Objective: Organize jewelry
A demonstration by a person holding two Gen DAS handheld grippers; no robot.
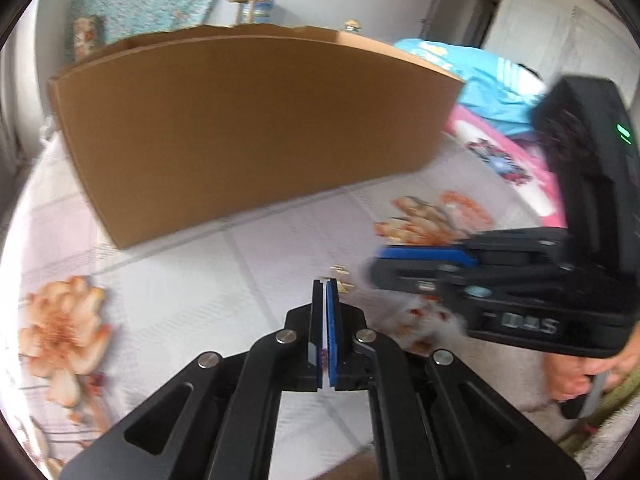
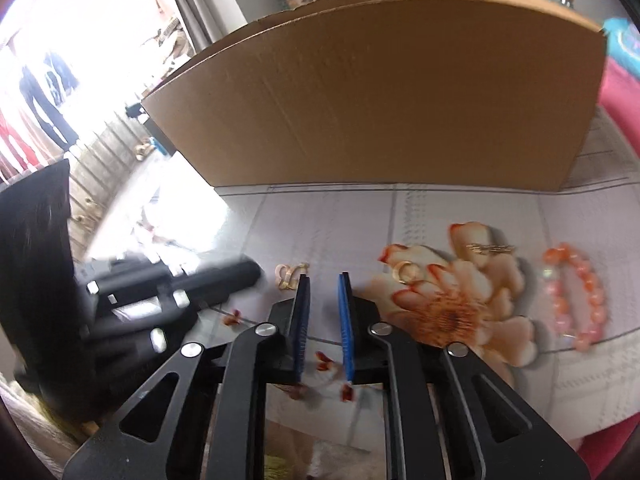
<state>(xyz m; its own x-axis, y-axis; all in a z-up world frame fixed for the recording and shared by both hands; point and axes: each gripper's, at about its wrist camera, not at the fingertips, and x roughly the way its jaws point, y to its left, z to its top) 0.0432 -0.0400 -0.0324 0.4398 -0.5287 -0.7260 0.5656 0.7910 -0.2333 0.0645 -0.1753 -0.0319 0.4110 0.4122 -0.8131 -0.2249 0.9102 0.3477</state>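
Hovering over the floral cloth (image 2: pixel 320 216), the left gripper (image 1: pixel 325 282) is pinched together (nothing between) — the right gripper (image 2: pixel 324 276) stands apart, gold earrings (image 2: pixel 289 275) just left of it.

Tall cardboard box (image 2: pixel 380 92) walling off the far side, open floral bedspread (image 2: pixel 320 216) before it, left hand-held gripper (image 2: pixel 248 274) crowding the small gold piece (image 2: pixel 289 276), ring (image 2: pixel 406 271) and bead bracelet (image 2: pixel 576 300) scattered rightward

No legible text; marking on right gripper (image 1: pixel 384 270) body unreadable.
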